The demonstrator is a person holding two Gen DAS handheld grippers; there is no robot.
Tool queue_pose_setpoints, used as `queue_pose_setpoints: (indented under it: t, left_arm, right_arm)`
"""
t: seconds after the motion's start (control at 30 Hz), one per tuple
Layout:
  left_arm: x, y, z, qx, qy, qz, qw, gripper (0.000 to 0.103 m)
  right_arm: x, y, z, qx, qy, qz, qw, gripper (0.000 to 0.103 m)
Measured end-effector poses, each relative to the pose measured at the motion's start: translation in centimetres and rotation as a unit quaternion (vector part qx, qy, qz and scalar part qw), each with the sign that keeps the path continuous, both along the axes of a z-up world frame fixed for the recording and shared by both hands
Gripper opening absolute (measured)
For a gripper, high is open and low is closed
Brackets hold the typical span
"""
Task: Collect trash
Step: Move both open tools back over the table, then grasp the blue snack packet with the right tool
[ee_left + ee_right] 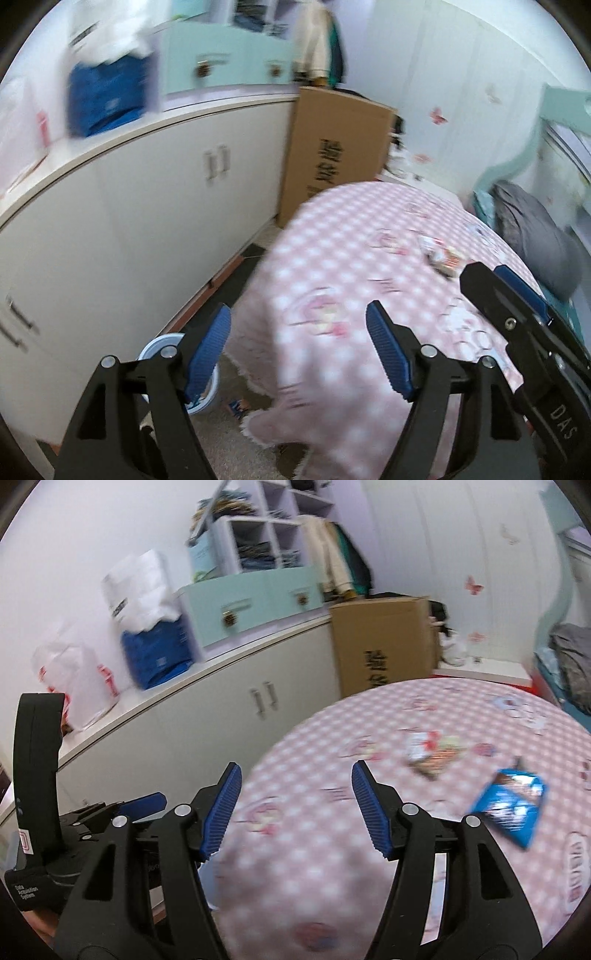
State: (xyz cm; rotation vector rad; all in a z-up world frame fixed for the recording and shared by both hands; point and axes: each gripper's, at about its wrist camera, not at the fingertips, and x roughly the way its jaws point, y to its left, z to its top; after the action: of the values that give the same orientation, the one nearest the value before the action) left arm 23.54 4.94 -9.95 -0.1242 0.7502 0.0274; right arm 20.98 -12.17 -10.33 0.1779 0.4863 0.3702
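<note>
A round table under a pink checked cloth (332, 849) carries the trash. A blue snack bag (511, 806) lies at its right. Crumpled white and red wrappers (430, 751) lie near the middle and show again in the left wrist view as the wrappers (441, 256). My right gripper (296, 766) hovers open above the cloth, short of the wrappers, with nothing between its fingers. My left gripper (298, 310) is open and empty over the table's left edge. A round blue and white bin (155, 349) stands on the floor below it, partly hidden by the left finger.
White cabinets (147, 221) run along the left wall, with a blue bag (159, 657) and plastic bags (74, 679) on top. A tall cardboard box (332, 155) stands behind the table. Grey fabric (532, 236) is heaped at the right. The floor gap beside the cabinets is narrow.
</note>
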Motion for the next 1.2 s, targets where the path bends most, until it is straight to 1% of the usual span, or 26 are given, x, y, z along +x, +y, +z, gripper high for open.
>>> queue_pose_setpoints:
  t: [0.1, 0.2, 0.3, 0.4, 0.5, 0.57, 0.63, 0.7, 0.77, 0.9, 1.0, 1.03, 1.1, 1.2]
  left_arm:
    - [1.5, -4.1, -0.4, 0.016, 0.006, -0.038, 0.9991, 0.074]
    - [2.8, -7.4, -1.1, 0.017, 0.019, -0.076, 0.9968, 0.074]
    - [3.9, -10.2, -1.8, 0.03, 0.029, -0.095, 0.9946, 0.074]
    - [4.7, -12.5, -2.4, 0.038, 0.036, -0.112, 0.9924, 0.074]
    - [5.4, -13.8, -3.1, 0.045, 0.041, -0.124, 0.9904, 0.074]
    - [6.0, -14.8, -3.4, 0.049, 0.043, -0.129, 0.9895, 0.074]
    - [6.6, -15.3, -3.6, 0.047, 0.049, -0.136, 0.9885, 0.074]
    - [7.0, -15.6, -3.7, 0.041, 0.054, -0.14, 0.9878, 0.074]
    - [7.3, -15.9, -3.9, 0.043, 0.055, -0.142, 0.9874, 0.074]
    - [7.8, -16.1, -4.1, 0.047, 0.056, -0.136, 0.988, 0.074]
    - [8.2, -16.0, -4.4, 0.039, 0.065, -0.138, 0.9876, 0.074]
    - [8.3, -15.9, -4.5, 0.035, 0.066, -0.141, 0.9871, 0.074]
    - [8.4, -16.1, -4.6, 0.035, 0.068, -0.145, 0.9865, 0.074]
    - [8.4, -16.3, -4.7, 0.037, 0.067, -0.149, 0.9858, 0.074]
  right_arm:
    - [0.2, -3.8, -0.4, 0.0, 0.006, -0.032, 0.999, 0.064]
    - [0.5, -7.4, -1.2, 0.002, 0.019, -0.064, 0.998, 0.066]
    - [1.0, -11.2, -2.4, 0.015, 0.037, -0.094, 0.995, 0.067]
    - [1.5, -13.9, -3.4, 0.017, 0.054, -0.123, 0.991, 0.068]
    - [2.2, -16.1, -4.5, 0.017, 0.081, -0.148, 0.985, 0.072]
    - [3.0, -17.5, -5.2, 0.039, 0.105, -0.146, 0.983, 0.072]
    - [3.6, -17.8, -5.6, 0.034, 0.123, -0.144, 0.981, 0.072]
    - [4.6, -18.1, -6.2, 0.042, 0.146, -0.129, 0.98, 0.072]
    - [5.4, -18.3, -6.9, 0.047, 0.168, -0.12, 0.977, 0.072]
    - [6.1, -17.8, -7.0, 0.04, 0.175, -0.105, 0.978, 0.072]
    - [6.9, -17.4, -7.1, 0.037, 0.182, -0.096, 0.978, 0.065]
    - [6.9, -17.2, -7.1, 0.034, 0.182, -0.094, 0.978, 0.057]
    - [7.1, -16.8, -7.1, 0.025, 0.185, -0.088, 0.978, 0.054]
    - [7.4, -16.6, -7.2, 0.026, 0.188, -0.081, 0.979, 0.042]
